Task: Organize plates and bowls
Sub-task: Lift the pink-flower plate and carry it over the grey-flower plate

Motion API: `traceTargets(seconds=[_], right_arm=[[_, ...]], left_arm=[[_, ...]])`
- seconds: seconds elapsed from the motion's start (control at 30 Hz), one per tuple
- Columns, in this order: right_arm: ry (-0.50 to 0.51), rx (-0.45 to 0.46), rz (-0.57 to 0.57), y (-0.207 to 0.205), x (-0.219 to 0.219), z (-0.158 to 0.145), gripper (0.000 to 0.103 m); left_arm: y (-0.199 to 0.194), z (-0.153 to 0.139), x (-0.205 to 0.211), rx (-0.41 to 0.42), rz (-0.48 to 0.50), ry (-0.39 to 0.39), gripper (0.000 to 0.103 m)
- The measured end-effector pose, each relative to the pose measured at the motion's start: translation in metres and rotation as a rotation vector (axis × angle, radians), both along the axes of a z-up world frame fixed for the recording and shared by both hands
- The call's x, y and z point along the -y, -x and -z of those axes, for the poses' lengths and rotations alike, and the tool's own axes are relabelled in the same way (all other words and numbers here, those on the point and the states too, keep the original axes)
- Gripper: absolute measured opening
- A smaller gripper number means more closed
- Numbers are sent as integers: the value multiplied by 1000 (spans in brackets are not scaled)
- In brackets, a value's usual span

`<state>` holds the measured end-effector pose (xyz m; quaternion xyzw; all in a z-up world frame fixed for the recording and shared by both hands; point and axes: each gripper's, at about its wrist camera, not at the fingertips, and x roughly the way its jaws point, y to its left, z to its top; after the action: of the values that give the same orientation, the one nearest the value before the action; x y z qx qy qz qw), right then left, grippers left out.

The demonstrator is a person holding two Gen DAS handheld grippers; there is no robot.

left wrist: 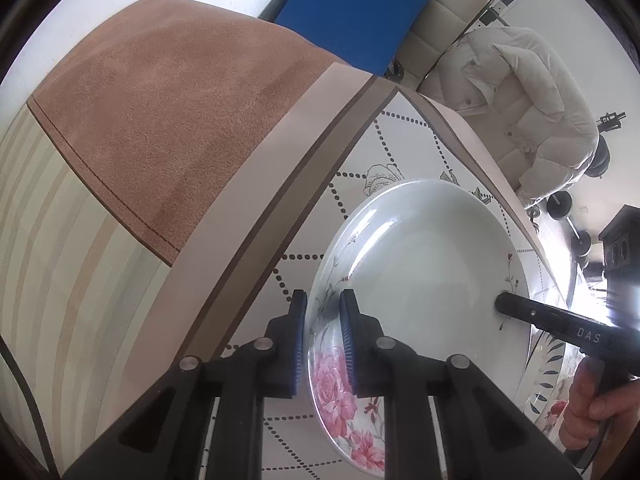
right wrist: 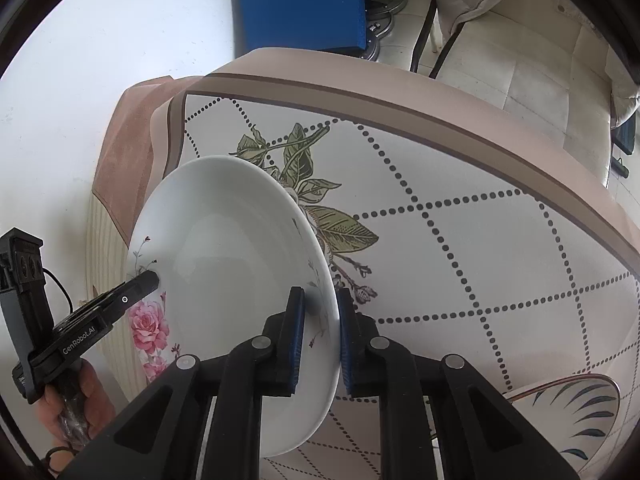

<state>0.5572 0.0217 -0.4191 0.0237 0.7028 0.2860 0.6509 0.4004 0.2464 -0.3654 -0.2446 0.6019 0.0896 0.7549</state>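
Both grippers clamped on rose plate
left gripper grasps its flowered rim; right gripper grasps opposite rim; leaf-pattern bowl near plate on tablecloth

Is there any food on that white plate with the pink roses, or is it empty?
Empty. The rose plate shows only bare glossy white inside, in both views; each tool grips an opposite rim.

tablecloth: dotted lattice, leaves | blue board | padded jacket, possibly on chair
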Motion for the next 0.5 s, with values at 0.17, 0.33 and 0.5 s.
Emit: traceTargets(seconds=[0.17, 0.33, 0.5], right_arm=[[-21, 10, 9, 13, 6, -11, 15], [-39, 18, 30, 25, 17, -21, 14], [-54, 35, 48, 41, 33, -36, 14]], left_arm=[[9, -8, 4, 15, 10, -2, 14], [16, -22, 15, 32, 31, -14, 14], [25, -39, 31, 52, 61, -22, 14]])
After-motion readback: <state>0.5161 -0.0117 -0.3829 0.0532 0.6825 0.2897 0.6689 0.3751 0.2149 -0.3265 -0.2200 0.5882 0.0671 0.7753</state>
